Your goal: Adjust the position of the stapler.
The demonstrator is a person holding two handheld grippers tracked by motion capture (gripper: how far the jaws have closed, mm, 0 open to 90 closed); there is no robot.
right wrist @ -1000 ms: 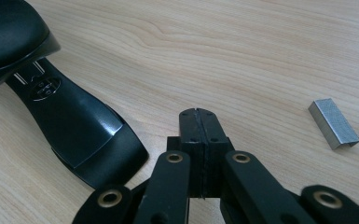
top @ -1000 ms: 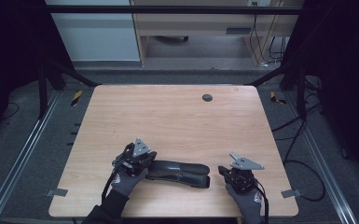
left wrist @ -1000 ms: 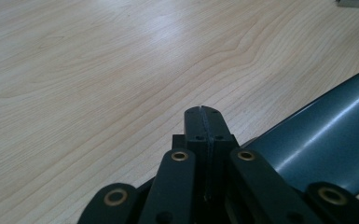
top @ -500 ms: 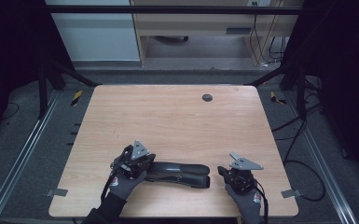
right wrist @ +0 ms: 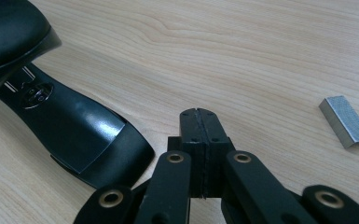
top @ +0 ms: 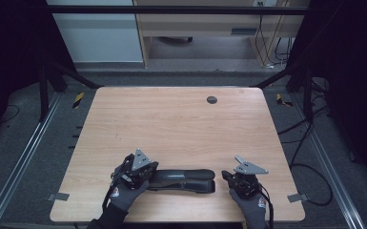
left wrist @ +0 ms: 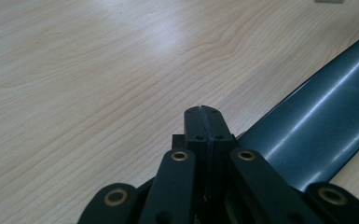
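A black stapler [top: 183, 179] lies flat on the wooden table [top: 171, 124], near the edge closest to the person and between the two grippers, its long body running across the table. In the right gripper view its wide front end [right wrist: 81, 140] rests on the wood just beside the jaws, the glossy upper arm lifted a little above the base. In the left gripper view a smooth dark length of it [left wrist: 321, 135] passes close along one side of the jaws.

A strip of staples [right wrist: 347, 121], silvery and bent like a small channel, lies on the wood in the right gripper view, apart from the stapler and on the other side of the jaws.

The left gripper [left wrist: 204, 114] has its jaws pressed fully together with nothing between them; it sits at the stapler's left end in the high view, held in a gloved hand [top: 124, 193]. The right gripper [right wrist: 198, 116] is likewise closed tight on nothing, and rests just off the stapler's right end.

A small dark round grommet [top: 212, 99] sits near the table's far edge, well apart from everything else.
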